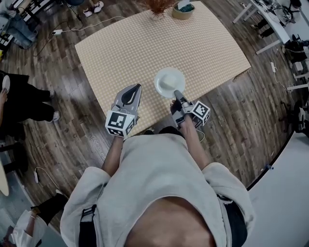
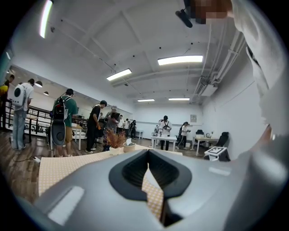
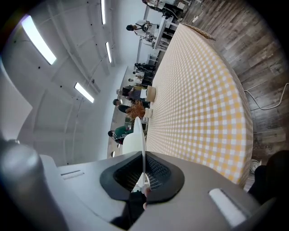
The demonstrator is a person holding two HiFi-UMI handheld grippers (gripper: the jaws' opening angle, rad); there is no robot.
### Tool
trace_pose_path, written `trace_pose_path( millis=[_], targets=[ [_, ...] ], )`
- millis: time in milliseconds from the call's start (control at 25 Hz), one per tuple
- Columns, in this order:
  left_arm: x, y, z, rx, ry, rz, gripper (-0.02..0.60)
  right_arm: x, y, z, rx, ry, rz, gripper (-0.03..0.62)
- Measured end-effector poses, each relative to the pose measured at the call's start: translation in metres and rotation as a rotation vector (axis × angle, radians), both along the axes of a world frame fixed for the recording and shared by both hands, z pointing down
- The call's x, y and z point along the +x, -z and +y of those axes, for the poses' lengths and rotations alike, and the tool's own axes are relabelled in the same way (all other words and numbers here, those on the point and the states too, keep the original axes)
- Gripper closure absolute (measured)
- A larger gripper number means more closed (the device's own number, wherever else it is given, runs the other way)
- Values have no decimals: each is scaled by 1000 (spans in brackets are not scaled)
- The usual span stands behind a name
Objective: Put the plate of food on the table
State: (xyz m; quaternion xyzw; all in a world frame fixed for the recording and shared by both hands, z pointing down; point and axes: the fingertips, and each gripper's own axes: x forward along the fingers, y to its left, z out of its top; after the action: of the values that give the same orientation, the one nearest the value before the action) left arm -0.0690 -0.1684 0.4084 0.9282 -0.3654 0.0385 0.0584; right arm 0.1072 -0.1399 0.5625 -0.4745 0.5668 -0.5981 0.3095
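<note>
The right tongs [image 1: 177, 94] are clamped on the near rim of the white plate [image 1: 169, 81], holding it over the near edge of the checked counter [image 1: 145, 43]. I cannot tell whether the plate touches the cloth. The left tongs [image 1: 136, 88] are closed together with nothing between them, just left of the plate and over the same edge.

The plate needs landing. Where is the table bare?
Nearly all of the yellow-and-white checked tablecloth is bare: the whole middle, left and right parts, from the near edge by the white round plate towards the far edge. Only one stretch of that far edge is crowded, by the brown dried plant and the round tan container.
</note>
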Motion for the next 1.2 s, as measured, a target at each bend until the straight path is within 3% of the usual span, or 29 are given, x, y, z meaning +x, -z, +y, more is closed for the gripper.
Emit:
trace_pose_path(
  millis=[320, 680, 920, 1200],
  targets=[
    [13, -3, -10, 3, 37, -13, 574, 14, -11, -17, -5, 12, -34, 585],
    [33, 6, -25, 6, 141, 2, 574, 35, -1, -43, 20, 106, -35, 585],
    [43, 5, -29, 13, 166, -16, 574, 46, -13, -43, -27, 126, -28, 585],
    [38, -9, -23, -38, 208, -17, 574, 51, -32, -30, -66, 142, -57, 585]
  ],
)
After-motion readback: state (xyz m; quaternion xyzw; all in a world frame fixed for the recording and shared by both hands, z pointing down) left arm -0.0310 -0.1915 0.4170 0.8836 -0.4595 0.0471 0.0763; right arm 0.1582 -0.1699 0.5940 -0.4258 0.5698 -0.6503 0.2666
